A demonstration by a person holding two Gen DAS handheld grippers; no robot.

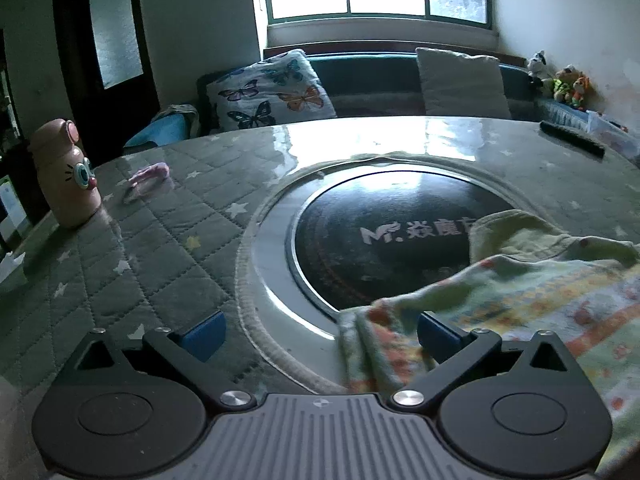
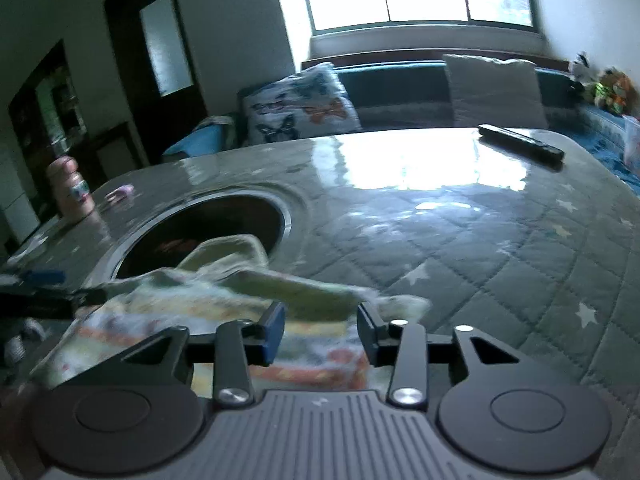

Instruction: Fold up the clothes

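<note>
A small pale green garment [image 1: 540, 288] with orange and yellow print lies rumpled on the quilted grey table cover [image 1: 160, 248], partly over a round black cooktop [image 1: 380, 240]. My left gripper [image 1: 320, 336] stands wide open at the garment's left edge. The cloth's folded edge lies just inside its right blue pad, and nothing presses on it. In the right wrist view the garment [image 2: 224, 304] spreads under and ahead of my right gripper [image 2: 322, 332]. Its jaws stand partly apart with cloth showing below the gap, and the pads do not press on it.
A pink bottle with a cartoon face [image 1: 68, 176] stands at the table's left, with a pink hair tie [image 1: 150, 176] beside it. A black remote [image 2: 520, 144] lies at the far right. A sofa with a butterfly cushion [image 1: 268, 92] runs behind the table.
</note>
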